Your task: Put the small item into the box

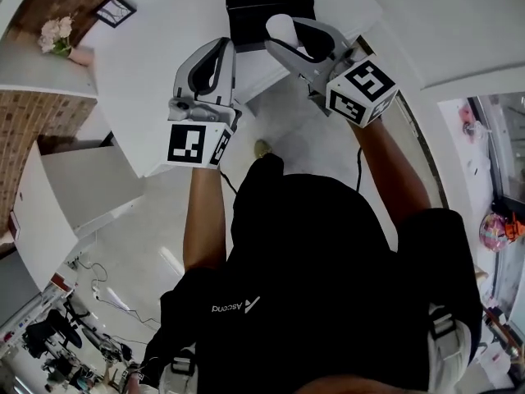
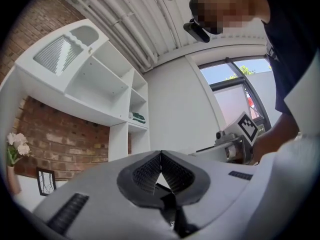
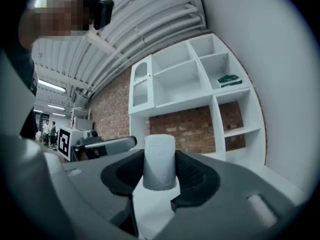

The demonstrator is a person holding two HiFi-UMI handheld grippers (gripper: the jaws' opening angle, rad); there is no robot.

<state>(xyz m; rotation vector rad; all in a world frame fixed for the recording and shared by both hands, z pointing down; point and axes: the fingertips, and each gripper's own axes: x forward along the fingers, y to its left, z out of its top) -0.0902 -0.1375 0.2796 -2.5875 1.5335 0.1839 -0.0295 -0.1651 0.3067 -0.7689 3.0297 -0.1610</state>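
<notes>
A small white cylinder [image 3: 160,160] stands upright between the dark pads of my right gripper [image 3: 160,176], which is shut on it. In the head view this cylinder [image 1: 283,28] and the right gripper [image 1: 297,43] hover at the near edge of a black box [image 1: 269,5] that sits on the white table [image 1: 148,64]. My left gripper [image 1: 215,49] is held over the table just left of the box. Its ribbed pads [image 2: 172,171] meet at the tips with nothing between them, so the left gripper [image 2: 161,156] is shut and empty.
White open shelving [image 3: 200,79] stands against a brick wall [image 3: 185,129]. A vase of pale flowers [image 1: 57,35] and a small framed picture [image 1: 115,11] sit at the table's far left. The person's body and legs fill the lower head view, above a floor with cables [image 1: 102,290].
</notes>
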